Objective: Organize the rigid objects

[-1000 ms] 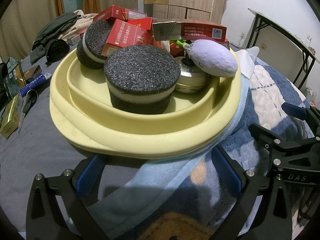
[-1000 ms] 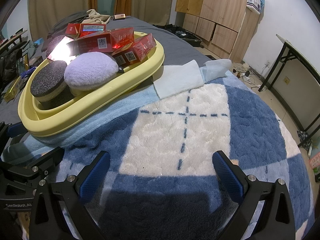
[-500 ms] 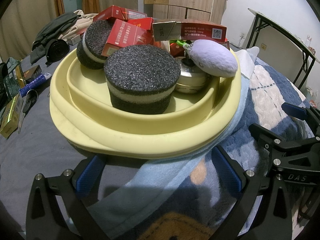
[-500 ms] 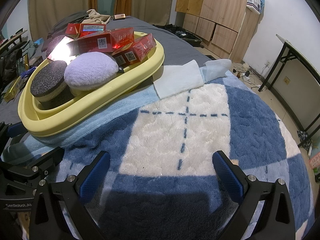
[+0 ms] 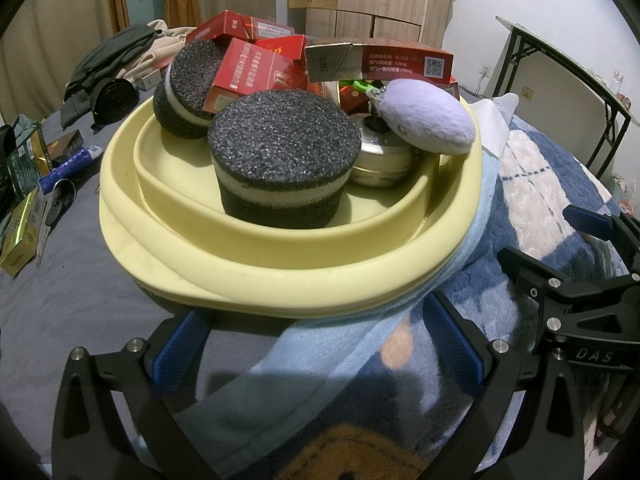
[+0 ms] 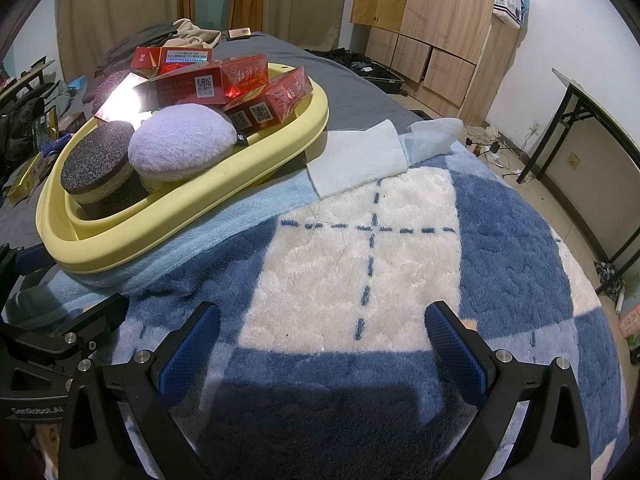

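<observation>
A yellow oval basin (image 5: 280, 280) (image 6: 208, 200) sits on the bed, filled with two black foam pucks (image 5: 284, 160) (image 6: 96, 164), a lilac plush puff (image 5: 428, 120) (image 6: 184, 144), a round tin (image 5: 380, 160) and several red boxes (image 5: 256, 72) (image 6: 208, 84). My left gripper (image 5: 320, 348) hangs open just in front of the basin's near rim, nothing between its fingers. My right gripper (image 6: 320, 344) is open over the blue and white blanket (image 6: 360, 264), to the right of the basin, holding nothing.
A pale blue towel (image 6: 356, 160) lies by the basin's far end. Small boxes and a tube (image 5: 32, 184) are scattered on the grey sheet at left, with dark clothes (image 5: 108, 72) behind. A wooden wardrobe (image 6: 432, 28) and a folding table (image 6: 592, 112) stand beyond the bed.
</observation>
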